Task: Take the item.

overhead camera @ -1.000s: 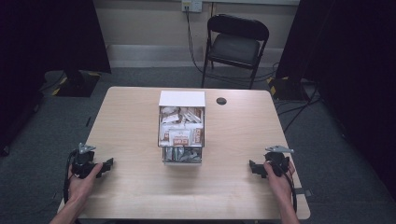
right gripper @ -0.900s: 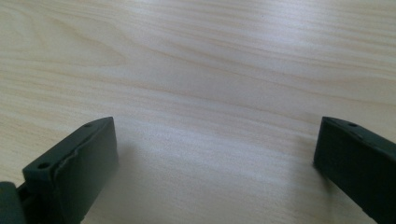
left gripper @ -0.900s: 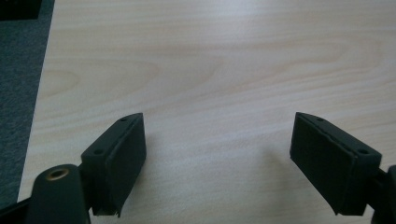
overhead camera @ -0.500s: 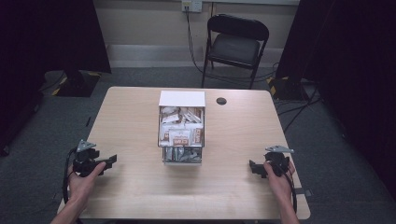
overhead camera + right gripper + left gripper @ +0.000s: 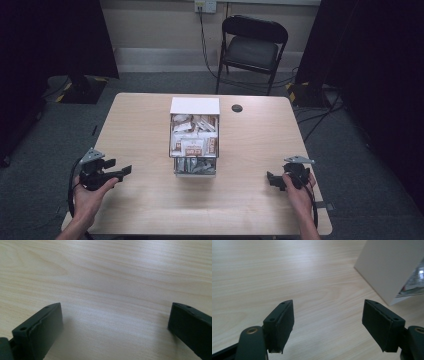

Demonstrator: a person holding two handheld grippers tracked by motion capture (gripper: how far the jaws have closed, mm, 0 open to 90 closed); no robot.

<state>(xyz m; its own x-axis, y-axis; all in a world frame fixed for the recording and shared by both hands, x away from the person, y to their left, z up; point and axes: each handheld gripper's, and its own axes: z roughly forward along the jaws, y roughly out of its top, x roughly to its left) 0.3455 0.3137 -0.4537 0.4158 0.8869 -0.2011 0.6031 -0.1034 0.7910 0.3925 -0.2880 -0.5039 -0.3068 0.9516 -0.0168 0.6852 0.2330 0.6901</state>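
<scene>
We seem to be in a recording room or lab set-up rather than a home. At the centre of the high view we see a plain light-wood table (image 5: 150, 125) standing alone on grey carpet (image 5: 150, 82). Dark curtains (image 5: 50, 35) hang at the upper left and upper right of the frame, closing the space in. Along the top edge we find a bare pale wall with a power socket (image 5: 205, 5) and cables (image 5: 320, 107) trailing over the floor at the right. A black folding chair (image 5: 252, 47) stands behind the table, top centre.
</scene>
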